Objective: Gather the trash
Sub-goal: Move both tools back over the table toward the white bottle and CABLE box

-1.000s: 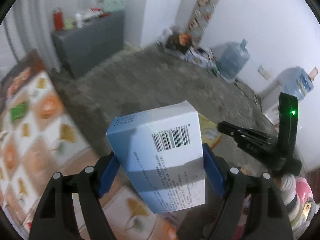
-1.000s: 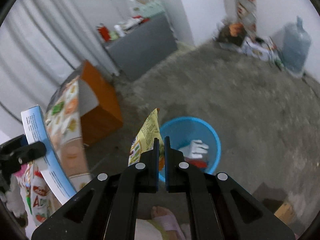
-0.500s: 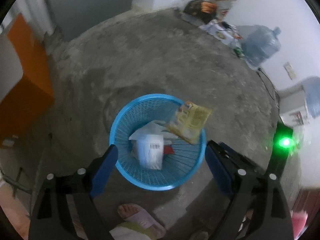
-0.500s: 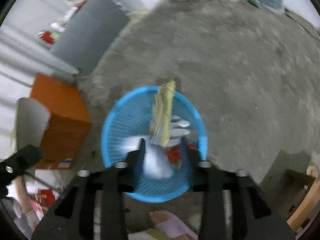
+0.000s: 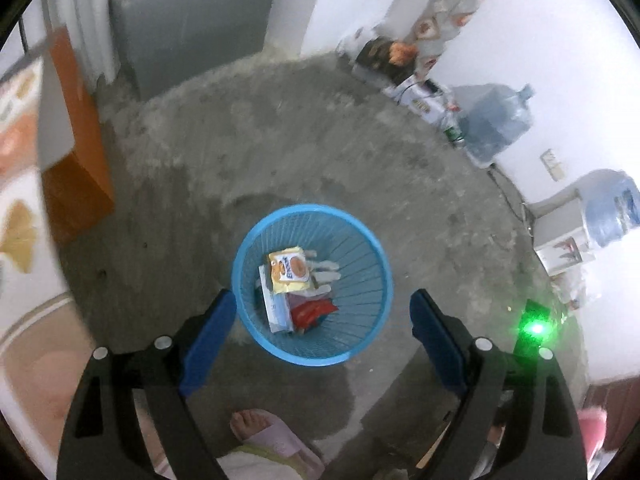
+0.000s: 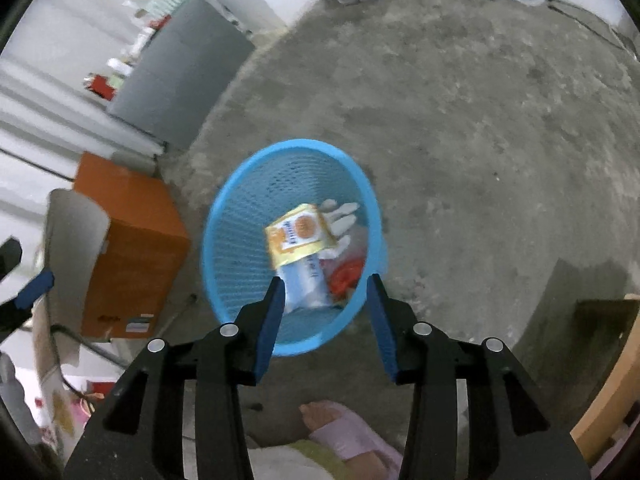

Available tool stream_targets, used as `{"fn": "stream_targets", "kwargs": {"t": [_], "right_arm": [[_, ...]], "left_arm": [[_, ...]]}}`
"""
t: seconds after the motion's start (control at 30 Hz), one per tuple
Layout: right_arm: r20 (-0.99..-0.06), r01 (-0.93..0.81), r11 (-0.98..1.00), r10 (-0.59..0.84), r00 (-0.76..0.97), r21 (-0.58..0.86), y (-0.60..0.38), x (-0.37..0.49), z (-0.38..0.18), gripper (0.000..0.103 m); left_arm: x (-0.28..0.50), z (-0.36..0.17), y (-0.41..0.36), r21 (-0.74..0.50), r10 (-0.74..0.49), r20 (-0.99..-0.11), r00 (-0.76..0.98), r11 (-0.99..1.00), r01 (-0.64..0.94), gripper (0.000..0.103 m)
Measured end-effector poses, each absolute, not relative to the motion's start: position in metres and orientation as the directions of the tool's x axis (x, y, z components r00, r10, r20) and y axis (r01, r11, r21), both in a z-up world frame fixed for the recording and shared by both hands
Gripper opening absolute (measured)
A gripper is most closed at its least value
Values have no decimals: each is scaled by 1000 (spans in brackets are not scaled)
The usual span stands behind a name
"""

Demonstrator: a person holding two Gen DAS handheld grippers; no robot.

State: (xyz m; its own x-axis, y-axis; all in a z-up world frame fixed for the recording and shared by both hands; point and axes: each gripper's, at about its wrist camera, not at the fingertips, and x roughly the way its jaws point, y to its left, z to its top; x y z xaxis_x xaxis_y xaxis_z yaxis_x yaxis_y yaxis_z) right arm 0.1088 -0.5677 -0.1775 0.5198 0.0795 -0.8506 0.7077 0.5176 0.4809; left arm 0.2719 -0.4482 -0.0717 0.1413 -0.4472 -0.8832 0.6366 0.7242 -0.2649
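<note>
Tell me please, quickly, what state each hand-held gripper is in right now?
Left hand-held gripper: open, empty, above the blue basket.
Right hand-held gripper: open, empty, jaws just opened; yellow packet lies in the basket.

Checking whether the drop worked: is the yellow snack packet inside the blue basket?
Inside: the yellow snack packet lies atop other trash within the blue basket.

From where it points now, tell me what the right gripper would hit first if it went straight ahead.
Most likely the trash in the blue basket. The open, empty right gripper aims into its mouth, in line with the white box under the yellow packet. Depth is unclear; the near rim might catch it first.
</note>
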Motion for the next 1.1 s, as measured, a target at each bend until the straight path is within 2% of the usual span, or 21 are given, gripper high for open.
{"fn": "stream_targets", "kwargs": {"t": [0.17,0.37,0.43,0.6,0.8,0.97,1.1], "right_arm": [[-798,628,602,23,602,492,-532,92,-123,50],[-710,509,745,-69,701,431,-489,73,-45,69],[-675,482,772,-94,731,414,-479,68,-25,79],[-586,415,807,-109,803,419,-456,53,15,93],[-525,338,847,-84,847,410,-435,43,47,95],[-514,254,839,35,857,481,-416,45,59,95],[-536,199,843,120,836,500,-394,57,64,95]], "left_arm": [[243,-15,-413,-250,-529,-819,220,676,693,86],[201,58,-349,-199,-619,-710,336,634,747,86],[190,74,-326,-195,-634,-679,369,641,743,86],[164,106,-258,-215,-651,-602,463,690,691,86],[131,130,-141,-312,-624,-489,610,777,546,86],[94,141,-50,-290,-496,-432,753,867,405,86],[67,134,7,-321,-420,-400,815,897,305,87]]}}
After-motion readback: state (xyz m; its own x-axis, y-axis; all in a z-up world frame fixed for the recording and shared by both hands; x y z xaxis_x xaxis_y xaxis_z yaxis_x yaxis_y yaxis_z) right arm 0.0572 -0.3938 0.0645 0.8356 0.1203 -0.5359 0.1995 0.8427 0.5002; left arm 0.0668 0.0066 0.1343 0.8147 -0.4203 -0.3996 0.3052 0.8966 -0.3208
